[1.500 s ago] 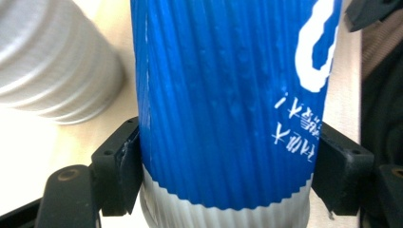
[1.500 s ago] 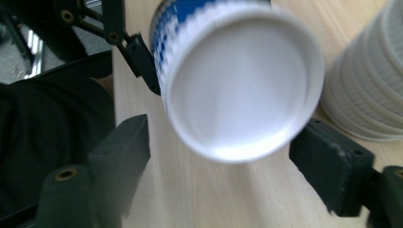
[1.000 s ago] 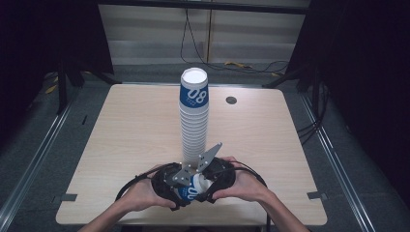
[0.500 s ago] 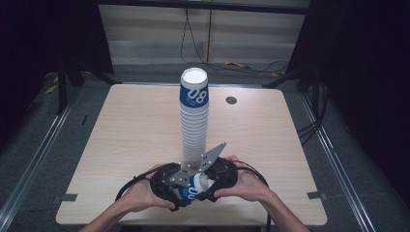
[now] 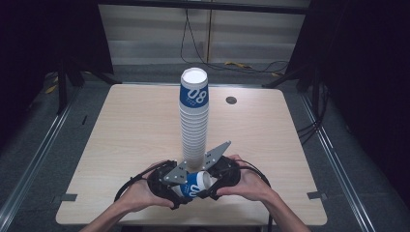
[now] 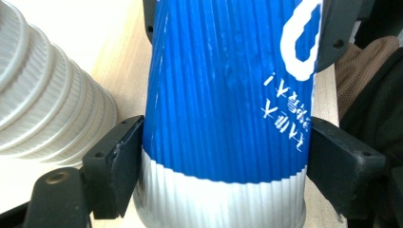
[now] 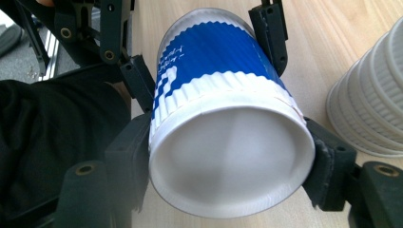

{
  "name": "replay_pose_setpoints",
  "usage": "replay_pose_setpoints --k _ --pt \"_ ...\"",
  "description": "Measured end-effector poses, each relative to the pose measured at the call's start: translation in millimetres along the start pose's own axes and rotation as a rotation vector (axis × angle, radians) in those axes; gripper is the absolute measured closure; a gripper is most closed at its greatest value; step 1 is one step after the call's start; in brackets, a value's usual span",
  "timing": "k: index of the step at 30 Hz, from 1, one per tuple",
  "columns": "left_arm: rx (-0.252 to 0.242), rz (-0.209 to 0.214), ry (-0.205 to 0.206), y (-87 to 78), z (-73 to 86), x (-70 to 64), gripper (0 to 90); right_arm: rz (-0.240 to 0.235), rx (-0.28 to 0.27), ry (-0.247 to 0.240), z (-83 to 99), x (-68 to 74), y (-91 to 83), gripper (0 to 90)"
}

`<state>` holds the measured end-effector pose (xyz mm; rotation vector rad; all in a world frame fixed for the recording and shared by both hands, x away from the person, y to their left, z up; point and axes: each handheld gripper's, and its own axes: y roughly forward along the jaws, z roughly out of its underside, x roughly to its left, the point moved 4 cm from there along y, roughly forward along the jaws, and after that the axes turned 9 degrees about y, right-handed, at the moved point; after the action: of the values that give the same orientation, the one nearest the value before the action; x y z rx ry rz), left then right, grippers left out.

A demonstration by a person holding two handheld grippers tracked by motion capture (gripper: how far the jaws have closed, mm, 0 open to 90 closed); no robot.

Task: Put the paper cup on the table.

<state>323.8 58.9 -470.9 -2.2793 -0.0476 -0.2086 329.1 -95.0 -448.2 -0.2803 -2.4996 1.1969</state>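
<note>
High view: a blue-and-white paper cup [image 5: 194, 185] lies on its side near the tabletop's [image 5: 121, 130] front edge, long axis running left to right, between the left claw [image 5: 167, 186] and right claw [image 5: 217, 180], just before a tall cup stack [image 5: 194, 121].

Left gripper view: the left claw clenches the cup's ribbed blue wall.

Right gripper view: the right claw grasps its round white base end.

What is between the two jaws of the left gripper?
The blue and white paper cup lies between them, lying on its side, both jaws against its ribbed wall, as the left gripper view shows.
</note>
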Motion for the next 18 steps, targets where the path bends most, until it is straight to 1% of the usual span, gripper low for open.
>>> replay_pose_setpoints --k 2,3,4,5,6,7,8,9,10,11,12,13,14,15,16,17,18 --pt "-0.023 -0.005 -0.016 -1.1 -0.3 0.9 19.0 0.001 -0.005 0.003 2.2 -1.1 0.8 29.8" --pt "-0.047 -0.014 -0.027 -3.0 -1.2 -0.2 19.2 0.003 -0.001 0.008 3.8 -1.3 0.9 29.8" --pt "-0.047 -0.014 -0.027 -3.0 -1.2 -0.2 19.2 0.009 -0.005 0.013 5.2 -1.9 0.8 29.8" --pt "-0.065 -0.026 -0.030 -2.9 -1.4 -0.1 19.4 0.009 -0.014 0.021 6.4 -2.2 -0.2 29.8" --pt "-0.070 -0.026 -0.036 -3.3 -1.2 0.5 19.4 0.009 -0.014 0.021 6.4 -2.2 -0.2 29.8" --pt "-0.100 -0.039 -0.058 -4.1 -1.2 1.9 19.2 0.020 -0.029 0.018 8.3 -3.8 -2.3 29.7" --pt "-0.100 -0.039 -0.058 -4.1 -1.2 1.9 19.3 0.020 -0.029 0.018 8.3 -3.8 -2.3 29.7" --pt "-0.113 -0.038 -0.068 -4.9 -1.4 3.0 19.3 0.025 -0.040 0.035 11.4 -4.7 -5.5 29.7" --pt "-0.139 -0.045 -0.083 -7.2 -1.8 5.0 19.4 0.030 -0.044 0.041 13.0 -5.7 -6.3 29.7" --pt "-0.143 -0.039 -0.093 -9.2 -1.8 5.2 19.4 0.036 -0.045 0.044 14.8 -7.1 -6.8 29.6" --pt "-0.143 -0.039 -0.093 -9.2 -1.8 5.2 19.7 0.042 -0.043 0.051 16.7 -8.4 -7.3 29.6" --pt "-0.160 -0.027 -0.100 -11.3 -2.2 5.6 21.0 0.045 -0.046 0.057 18.3 -9.8 -7.7 29.6" --pt "-0.182 -0.027 -0.113 -13.7 -2.6 6.0 21.7 0.052 -0.053 0.064 19.7 -11.3 -8.6 29.6" --pt "-0.190 -0.036 -0.110 -17.1 -2.8 7.8 21.6 0.052 -0.064 0.070 20.8 -12.7 -9.2 29.5" --pt "-0.208 -0.056 -0.096 -26.5 -3.9 10.6 21.6 0.056 -0.072 0.078 21.8 -13.6 -10.1 29.5" --pt "-0.208 -0.056 -0.096 -26.5 -3.9 10.6 21.5 0.056 -0.072 0.078 21.8 -13.6 -10.1 29.5" --pt "-0.262 -0.073 -0.109 -36.9 -4.9 14.5 21.5 0.054 -0.113 0.092 23.0 -17.0 -11.9 29.4"
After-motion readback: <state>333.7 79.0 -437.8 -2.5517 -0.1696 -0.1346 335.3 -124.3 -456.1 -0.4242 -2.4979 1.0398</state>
